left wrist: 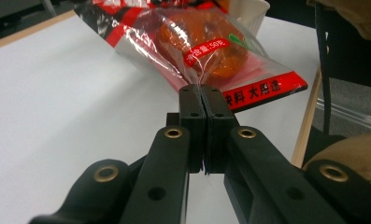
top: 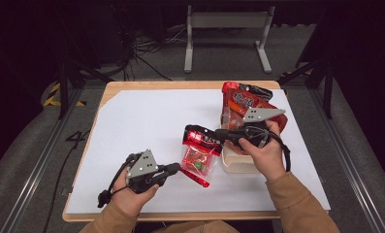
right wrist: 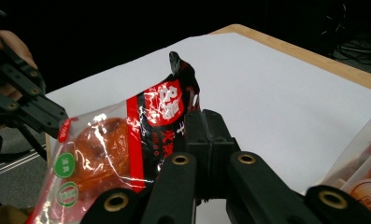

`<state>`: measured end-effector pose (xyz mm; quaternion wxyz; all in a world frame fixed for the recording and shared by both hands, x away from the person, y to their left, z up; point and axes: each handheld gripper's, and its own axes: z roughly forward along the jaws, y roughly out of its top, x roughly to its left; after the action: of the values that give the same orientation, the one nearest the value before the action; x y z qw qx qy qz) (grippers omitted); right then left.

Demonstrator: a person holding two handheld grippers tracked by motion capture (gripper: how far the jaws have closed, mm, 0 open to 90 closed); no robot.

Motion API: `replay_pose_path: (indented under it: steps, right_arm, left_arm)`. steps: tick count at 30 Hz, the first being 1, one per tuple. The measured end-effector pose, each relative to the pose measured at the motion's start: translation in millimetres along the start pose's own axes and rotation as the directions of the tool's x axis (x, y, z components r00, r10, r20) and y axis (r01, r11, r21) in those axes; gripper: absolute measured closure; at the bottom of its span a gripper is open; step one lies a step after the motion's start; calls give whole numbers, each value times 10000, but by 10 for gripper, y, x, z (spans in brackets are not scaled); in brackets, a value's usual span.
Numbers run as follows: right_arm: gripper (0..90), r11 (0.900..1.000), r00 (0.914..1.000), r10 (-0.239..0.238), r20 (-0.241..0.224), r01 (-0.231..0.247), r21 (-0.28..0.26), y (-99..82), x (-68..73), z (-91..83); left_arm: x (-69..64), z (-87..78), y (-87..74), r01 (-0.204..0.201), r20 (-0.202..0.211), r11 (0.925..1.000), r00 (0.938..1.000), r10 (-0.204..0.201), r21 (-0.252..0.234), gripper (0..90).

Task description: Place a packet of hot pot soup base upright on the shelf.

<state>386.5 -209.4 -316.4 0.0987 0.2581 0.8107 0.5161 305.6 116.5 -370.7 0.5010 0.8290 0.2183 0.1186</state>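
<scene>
- High view: the snack packet (top: 200,151) is held just above the white table sheet (top: 146,126), beside a pale tub (top: 236,160).
- Left gripper (top: 178,168) is clamped on the packet's lower edge.
- Right gripper (top: 219,134) is clenched on its dark top.

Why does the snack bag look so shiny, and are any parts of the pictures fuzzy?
Left gripper view: lamp glare streaks the clear and red plastic snack bag, and the black jaws near the lens are soft. Right gripper view: white glints on the bag's crinkled film. High view: bright white table sheet, dark surroundings.
</scene>
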Motion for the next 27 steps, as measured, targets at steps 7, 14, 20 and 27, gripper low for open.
replay_pose_path:
  steps: [7, 14, 20, 27]
  right_arm:
    - [900, 10000, 9999, 12, -127, -13, -72, 57, 18, -46]
    - [900, 9973, 9969, 716, -336, -711, 162, 12, -52, -3]
    - [768, 9918, 9910, 1274, -402, -1268, 162, -62, -117, 22]
    - [692, 9825, 9767, 1863, -1065, -1854, 189, -96, -119, 84]
  left_arm:
    - [7, 20, -17, -27, -107, 10000, 9999, 27, -43, 892]
    - [-80, -55, 24, -898, -913, 9956, 9920, 868, -286, 900]
    - [-117, -95, 42, -1181, -993, 9905, 9889, 1108, -700, 900]
    - [-128, -121, 54, -1275, -1023, 9877, 9877, 1181, -908, 900]
